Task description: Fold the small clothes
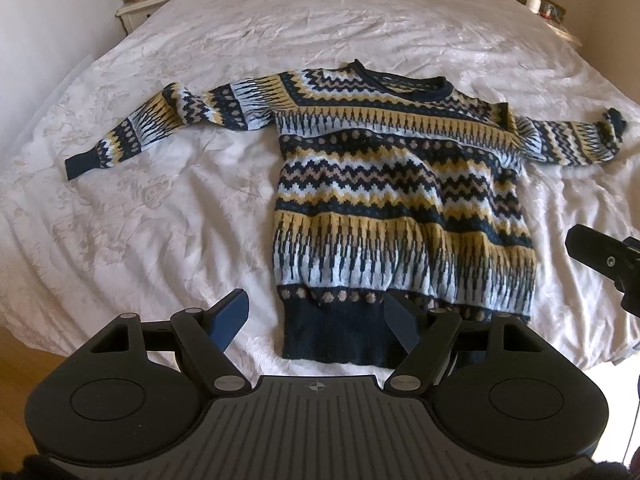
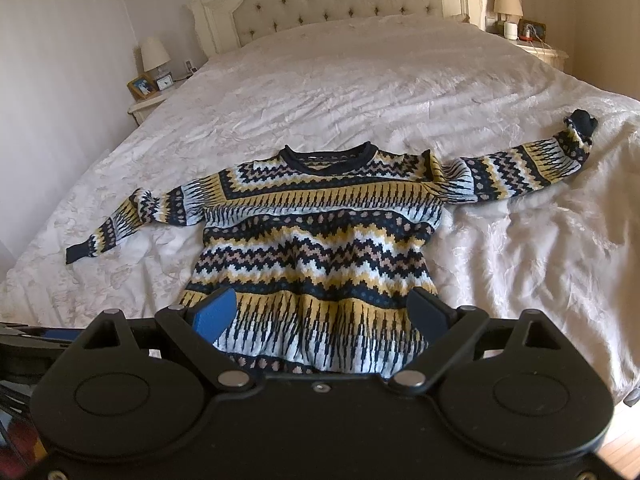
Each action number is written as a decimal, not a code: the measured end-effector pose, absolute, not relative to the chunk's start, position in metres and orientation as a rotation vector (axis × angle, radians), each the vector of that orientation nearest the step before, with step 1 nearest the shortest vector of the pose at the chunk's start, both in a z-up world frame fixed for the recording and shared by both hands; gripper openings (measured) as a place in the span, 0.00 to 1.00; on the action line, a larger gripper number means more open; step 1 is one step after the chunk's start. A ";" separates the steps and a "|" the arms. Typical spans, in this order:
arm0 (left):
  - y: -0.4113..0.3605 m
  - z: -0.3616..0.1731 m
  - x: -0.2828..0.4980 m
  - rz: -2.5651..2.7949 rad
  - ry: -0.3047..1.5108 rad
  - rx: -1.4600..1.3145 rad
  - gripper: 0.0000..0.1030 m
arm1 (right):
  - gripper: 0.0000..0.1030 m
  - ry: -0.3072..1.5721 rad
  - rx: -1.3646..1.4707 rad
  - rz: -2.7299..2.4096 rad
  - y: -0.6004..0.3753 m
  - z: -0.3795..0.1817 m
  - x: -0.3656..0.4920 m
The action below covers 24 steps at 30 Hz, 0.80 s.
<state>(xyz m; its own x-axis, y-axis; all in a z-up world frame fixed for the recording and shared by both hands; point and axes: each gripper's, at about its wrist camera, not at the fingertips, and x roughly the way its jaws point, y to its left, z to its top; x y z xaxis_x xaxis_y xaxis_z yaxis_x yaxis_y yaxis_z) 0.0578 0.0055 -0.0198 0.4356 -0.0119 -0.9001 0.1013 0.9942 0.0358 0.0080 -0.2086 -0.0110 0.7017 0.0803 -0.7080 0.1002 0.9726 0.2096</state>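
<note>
**A:** ok so what's the setup here? I see a patterned sweater [image 1: 384,184] on a bed [image 1: 160,220].

**B:** yep, knit thing in navy, yellow and pale blue, lying flat on the white bedspread, front up, both sleeves stretched out sideways, collar toward the headboard [image 2: 340,4], navy hem at the near edge of the bed.

**A:** and the grippers, grabbing anything?

**B:** nope. The left gripper [image 1: 316,320] has its jaws spread wide over the hem's left corner, nothing pinched. The right gripper [image 2: 320,314] is spread even wider above the lower part of the body, holding nothing either. Can't tell if the tips actually touch the wool.

**A:** anything else around?

**B:** a nightstand [image 2: 150,106] on each side with a lamp [image 2: 154,54], plus a picture frame [image 2: 141,86] on the left one.
</note>
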 end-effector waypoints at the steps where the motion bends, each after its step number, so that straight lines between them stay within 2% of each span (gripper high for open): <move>1: 0.006 -0.020 0.060 -0.067 1.116 0.094 0.72 | 0.90 0.798 0.241 -0.014 -0.209 -0.011 0.010; 10: 0.014 -0.032 0.078 -0.067 1.056 0.096 0.72 | 0.90 0.857 0.246 -0.032 -0.212 -0.026 0.030; 15: 0.026 -0.065 0.086 -0.135 1.008 0.054 0.71 | 0.90 0.899 0.241 -0.037 -0.213 -0.037 0.043; 16: 0.029 -0.073 0.088 -0.145 1.016 0.036 0.71 | 0.90 0.907 0.239 -0.036 -0.213 -0.038 0.046; 18: 0.036 -0.093 0.096 -0.158 1.047 -0.012 0.60 | 0.90 0.921 0.234 -0.035 -0.214 -0.042 0.053; 24: 0.063 -0.138 0.125 -0.122 1.132 -0.159 0.60 | 0.90 0.967 0.210 -0.016 -0.213 -0.050 0.078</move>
<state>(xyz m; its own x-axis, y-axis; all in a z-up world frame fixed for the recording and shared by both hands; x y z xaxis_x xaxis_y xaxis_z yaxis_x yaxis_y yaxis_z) 0.1246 0.0629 -0.1377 0.4203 -0.1777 -0.8898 0.0163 0.9819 -0.1885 0.0781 -0.2129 -0.0504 0.5690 0.0798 -0.8185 0.1074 0.9795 0.1702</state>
